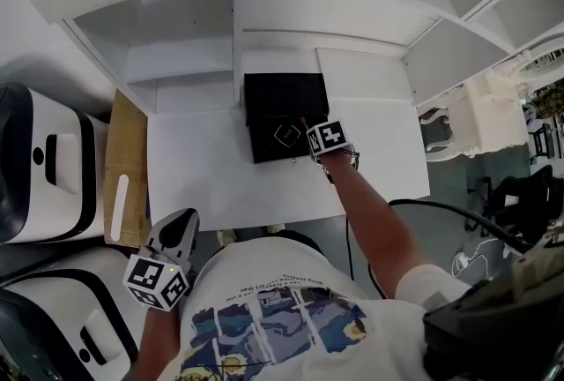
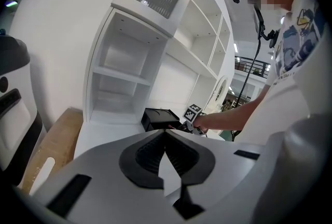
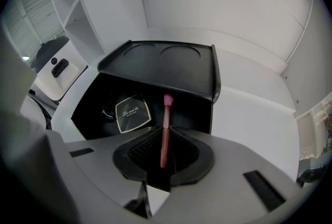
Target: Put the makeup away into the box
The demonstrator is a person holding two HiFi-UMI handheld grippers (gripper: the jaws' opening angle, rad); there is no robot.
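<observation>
Pink makeup stick (image 3: 167, 109) clamped in right tongs (image 3: 165, 140) over black box (image 3: 155, 62); left tongs (image 2: 165, 137) closed, empty, well away from box.

Blk box (image 3: 161, 67) open; sq compact (image 3: 133, 113) inside; pink stick (image 3: 166, 124) clamped in right gripper (image 3: 164, 158), tip over box.

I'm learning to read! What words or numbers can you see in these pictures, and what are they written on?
"La mei la", as far as it can be read: on the compact lying in the black box; the smaller line under it is too small to read.
A line of print on the person's shirt: too small to read.
</observation>
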